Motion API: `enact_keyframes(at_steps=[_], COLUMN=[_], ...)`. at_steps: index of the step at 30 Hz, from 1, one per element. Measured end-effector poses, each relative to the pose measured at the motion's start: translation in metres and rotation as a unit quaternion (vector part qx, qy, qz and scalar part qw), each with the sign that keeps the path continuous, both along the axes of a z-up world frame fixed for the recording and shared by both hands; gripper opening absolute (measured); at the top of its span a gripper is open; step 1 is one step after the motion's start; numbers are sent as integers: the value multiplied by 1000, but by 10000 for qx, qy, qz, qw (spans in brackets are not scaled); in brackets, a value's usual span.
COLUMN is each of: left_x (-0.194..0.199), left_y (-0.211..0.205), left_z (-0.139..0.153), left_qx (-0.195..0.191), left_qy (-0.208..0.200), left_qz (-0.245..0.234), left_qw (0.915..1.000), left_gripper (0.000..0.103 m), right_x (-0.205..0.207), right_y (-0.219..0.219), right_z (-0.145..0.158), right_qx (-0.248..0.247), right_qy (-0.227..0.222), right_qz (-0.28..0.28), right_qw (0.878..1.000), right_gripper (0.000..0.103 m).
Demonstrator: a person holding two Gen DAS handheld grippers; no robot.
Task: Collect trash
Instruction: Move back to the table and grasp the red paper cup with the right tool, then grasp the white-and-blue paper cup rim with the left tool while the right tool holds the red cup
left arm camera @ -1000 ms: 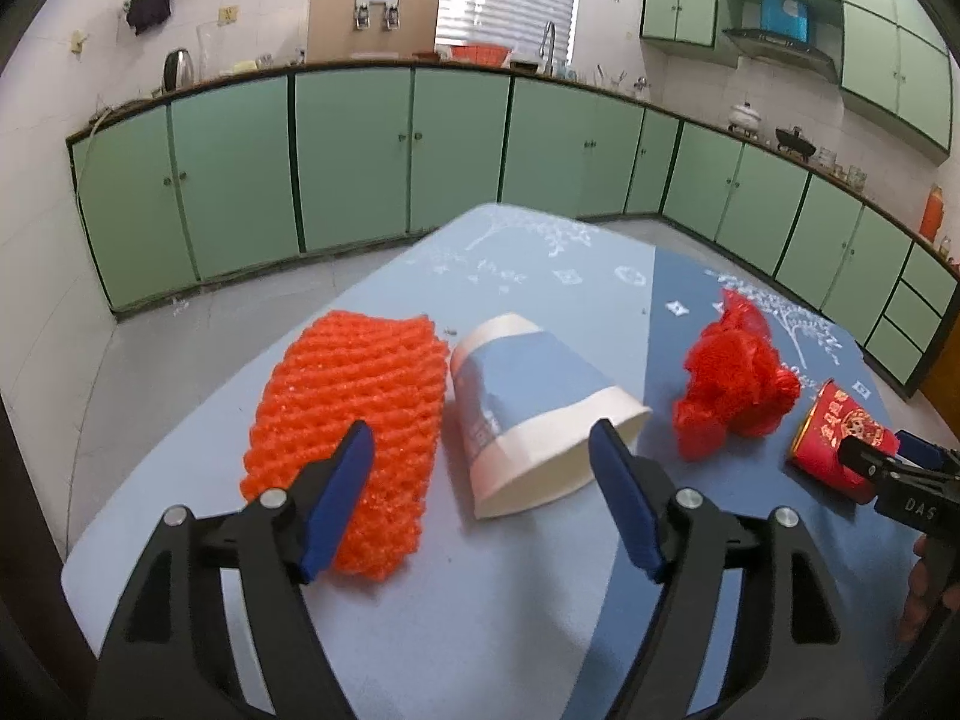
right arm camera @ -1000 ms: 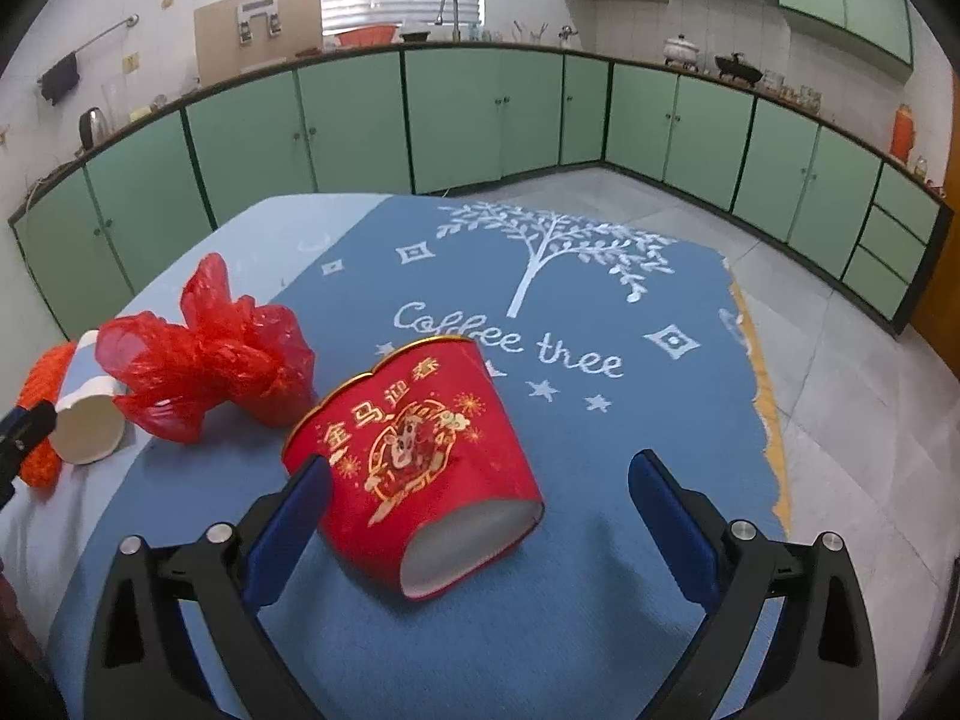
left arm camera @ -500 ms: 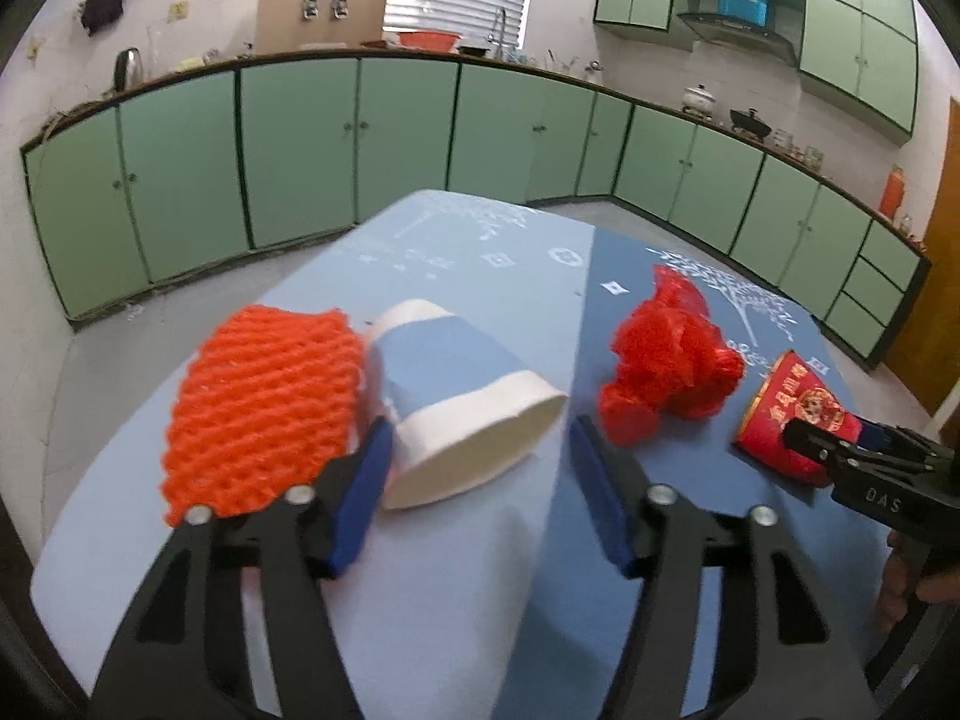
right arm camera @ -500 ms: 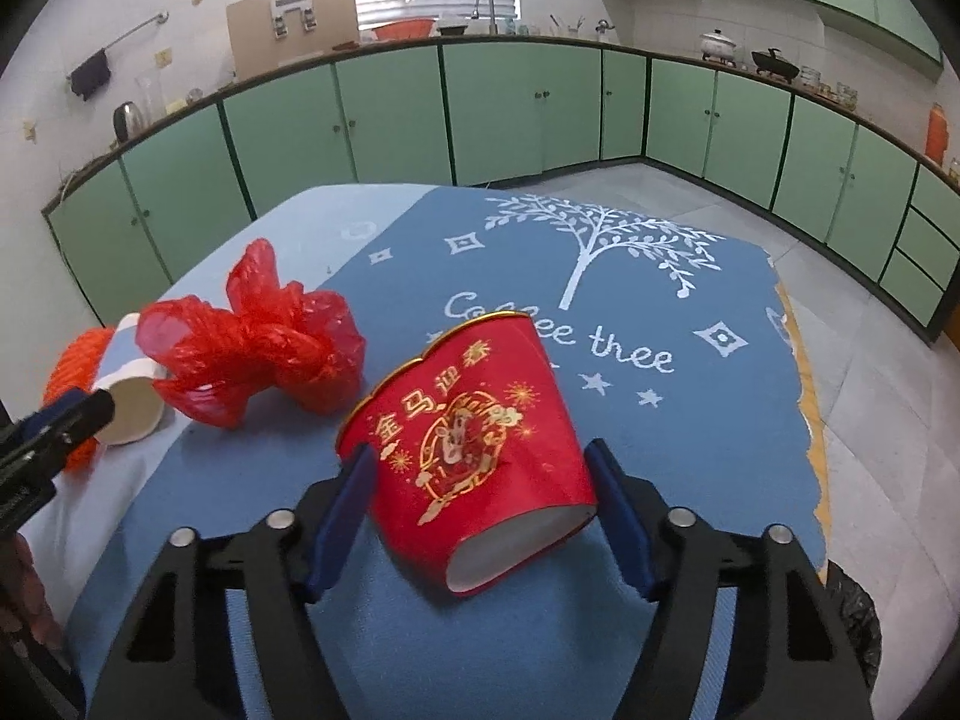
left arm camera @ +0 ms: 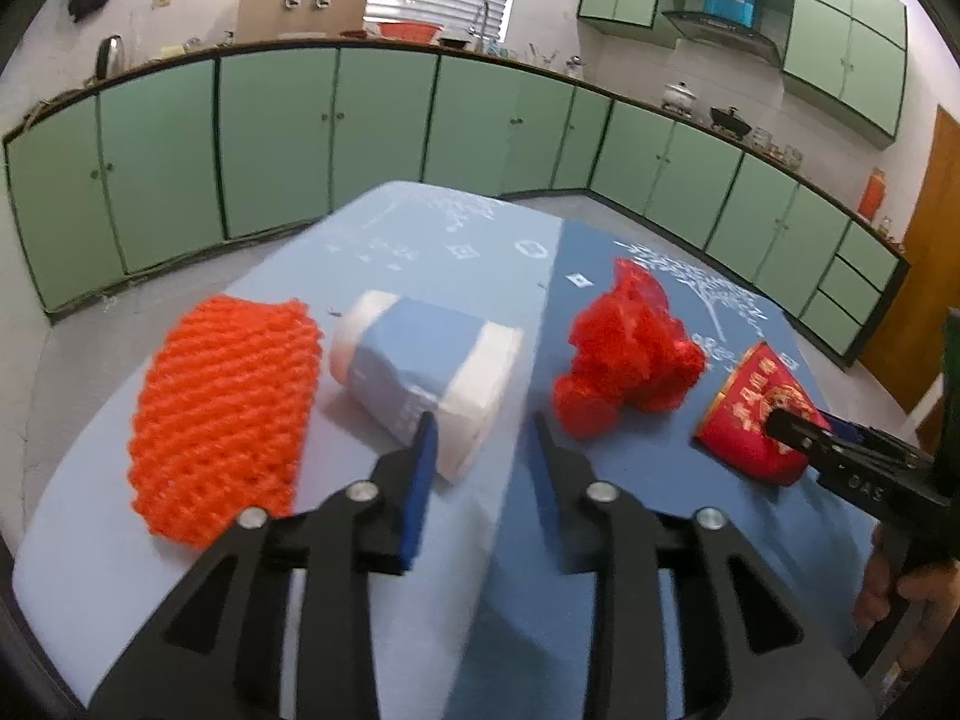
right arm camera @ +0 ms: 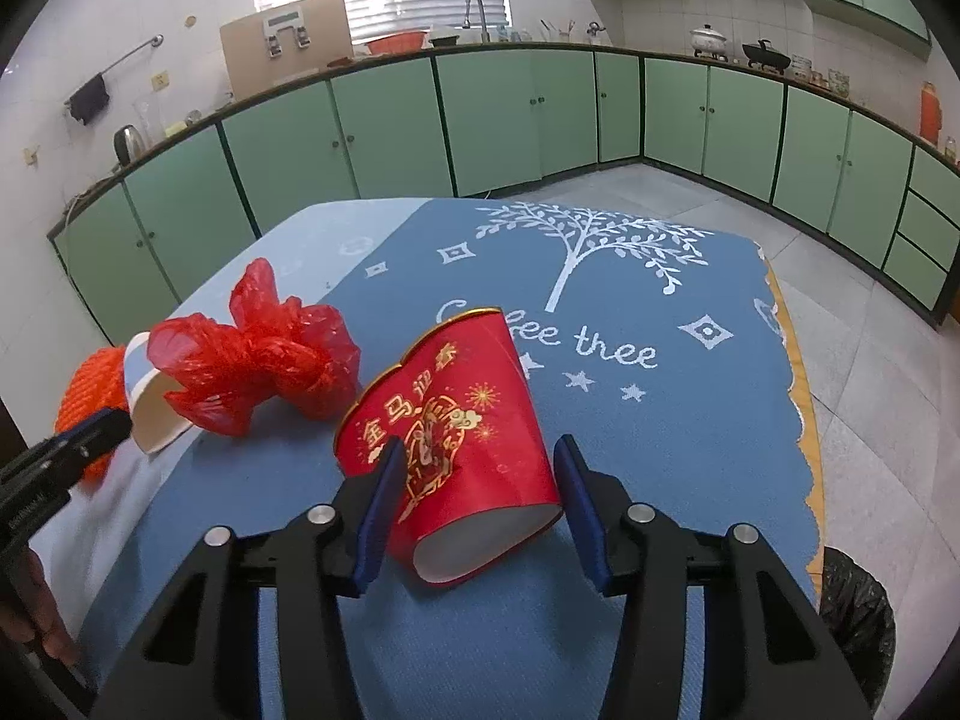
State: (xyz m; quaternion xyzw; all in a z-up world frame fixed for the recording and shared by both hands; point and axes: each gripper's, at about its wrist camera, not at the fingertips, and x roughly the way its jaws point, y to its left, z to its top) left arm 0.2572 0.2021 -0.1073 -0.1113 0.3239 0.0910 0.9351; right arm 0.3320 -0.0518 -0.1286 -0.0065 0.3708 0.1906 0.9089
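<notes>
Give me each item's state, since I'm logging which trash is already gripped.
blue paper cup: on its side, left finger touching its rim.
red paper cup: on its side, squashed, between the right gripper's fingers.
red plastic bag: crumpled, untouched.
orange foam net: lying flat, untouched.
left gripper: partly open.
right gripper: open around the cup.

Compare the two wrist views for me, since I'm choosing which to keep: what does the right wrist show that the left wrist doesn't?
Only the right wrist shows the black-lined trash bin beside the table, the red cup's open mouth and the right tongs straddling the red cup. Only the left wrist shows the whole orange foam net and the left tongs open at the blue-and-white cup. Both show the crumpled red bag.
</notes>
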Motion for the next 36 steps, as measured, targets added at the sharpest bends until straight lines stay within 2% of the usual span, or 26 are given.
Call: enact_keyframes(at_steps=[6, 10, 13, 16, 18, 21, 30, 36], left_x=[14, 22, 23, 23, 22, 19, 0, -4], left_y=[-7, -6, -1, 2, 3, 6, 3, -7], left_z=[-2, -9, -11, -11, -11, -9, 1, -2], left_qx=[224, 378, 265, 176, 152, 90, -3, 142], left_qy=[197, 419, 442, 419, 400, 306, 29, 71], left_qz=[-65, 138, 254, 272, 275, 304, 208, 89], left_qw=[9995, 9983, 9983, 9986, 9987, 9990, 9998, 9998], left_gripper=[49, 49, 42, 28, 14, 3, 2, 2], right_x=[1, 2, 3, 3, 3, 4, 2, 8], right_y=[-1, 0, -2, -3, -2, -2, -1, 2], right_z=[0, 0, 0, 0, 0, -1, -1, -4], right_qx=[47, 57, 99, 125, 124, 123, 62, 23], right_qy=[30, 22, 35, 46, 41, 38, 11, 115], right_qz=[-38, -37, -28, -26, -26, -21, 30, 39], right_qw=[10000, 10000, 9999, 9999, 9999, 9999, 10000, 9999], right_gripper=[51, 52, 52, 52, 52, 52, 53, 68])
